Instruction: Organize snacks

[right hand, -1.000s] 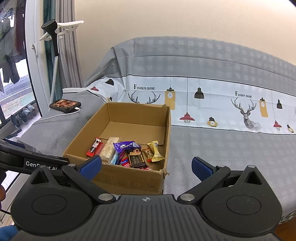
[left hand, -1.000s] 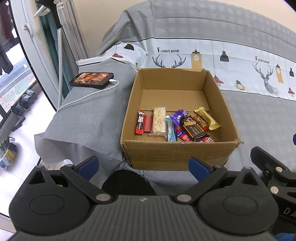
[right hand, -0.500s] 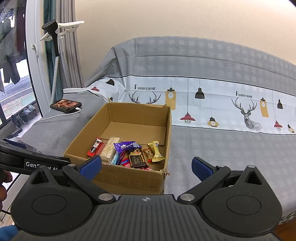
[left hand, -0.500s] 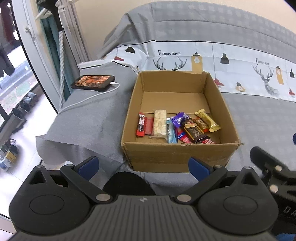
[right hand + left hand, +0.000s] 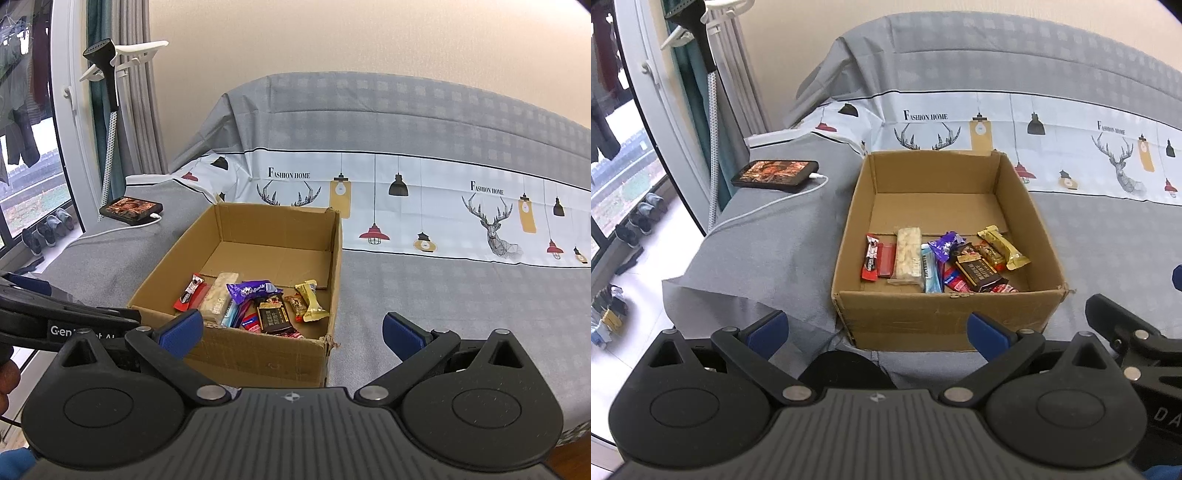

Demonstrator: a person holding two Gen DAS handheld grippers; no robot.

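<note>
Snacks (image 5: 942,260) heaped along the near wall of the open cardboard box (image 5: 945,317) at frame centre on the grey bed cover (image 5: 768,251), phone (image 5: 774,174) upper left, left claw (image 5: 877,328) and right claw (image 5: 291,330) both spread wide, empty, low in frame.

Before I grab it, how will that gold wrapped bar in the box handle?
The gold bar looks slim and light. Its glossy foil may slip between the fingers, and its flat crimped ends would probably crumple. It leans on neighbouring snacks, so they may shift.

Even daylight from the left window (image 5: 22,155), sharp, fisheye-bent edges.
</note>
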